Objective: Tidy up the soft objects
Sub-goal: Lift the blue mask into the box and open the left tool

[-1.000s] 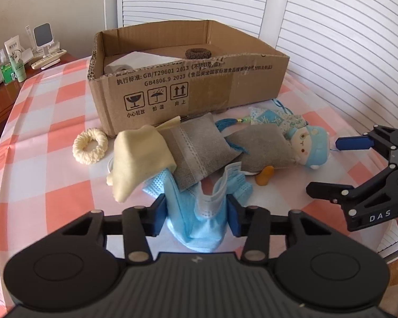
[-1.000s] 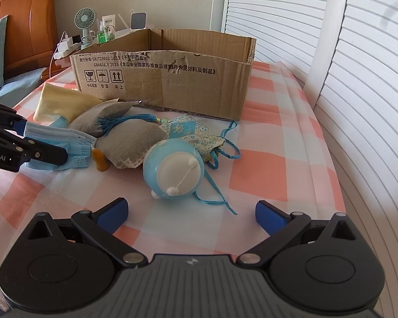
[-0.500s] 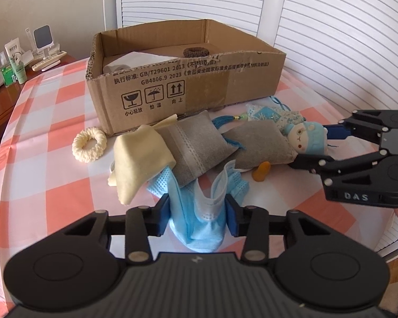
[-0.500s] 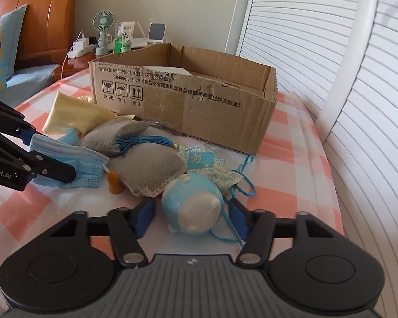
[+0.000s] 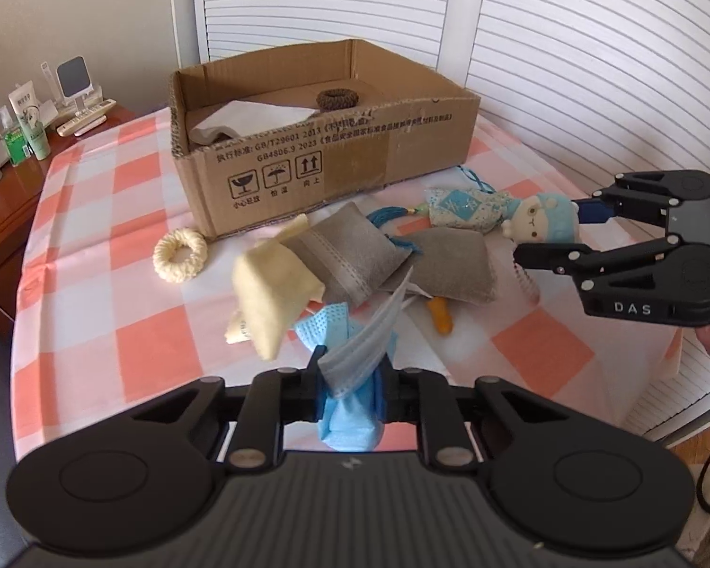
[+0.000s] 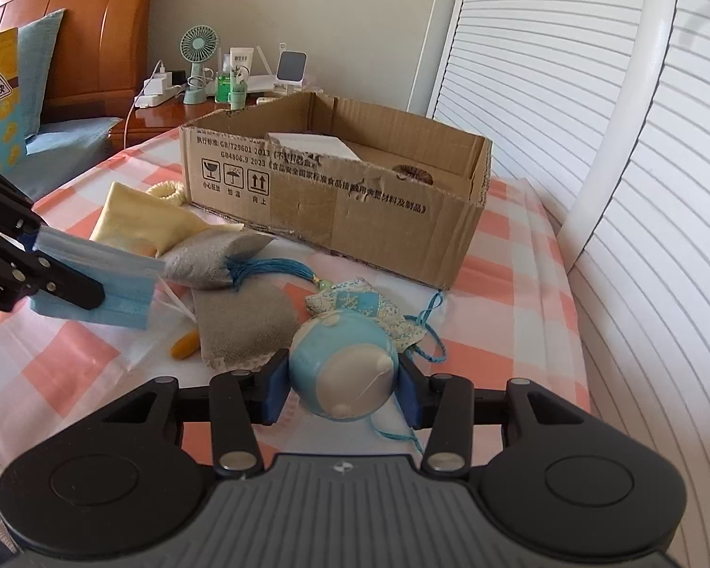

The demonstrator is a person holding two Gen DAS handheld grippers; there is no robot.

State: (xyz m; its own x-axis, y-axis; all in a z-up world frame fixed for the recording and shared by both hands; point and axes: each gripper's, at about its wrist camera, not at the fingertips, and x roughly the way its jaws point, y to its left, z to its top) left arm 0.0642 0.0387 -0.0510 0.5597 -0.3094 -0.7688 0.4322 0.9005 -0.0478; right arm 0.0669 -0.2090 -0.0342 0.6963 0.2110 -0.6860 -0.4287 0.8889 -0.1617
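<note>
I see the cardboard box (image 5: 317, 151) at the back of the checked cloth (image 5: 94, 246). My right gripper (image 6: 341, 388) is clamped on the blue doll's head (image 6: 343, 369). Left gripper (image 5: 350, 390) jaws closing on the bunched face mask (image 5: 350, 369), lifted off the pile.

Box approach: cardboard box (image 5: 336, 175) is standing at 12 o'clock, its front wall blocking level entry.
Pile: grey pouches (image 5: 355, 255) are crowding the centre.
Free lane: bare checked tablecloth (image 5: 94, 293) is lying open at 9 o'clock.
</note>
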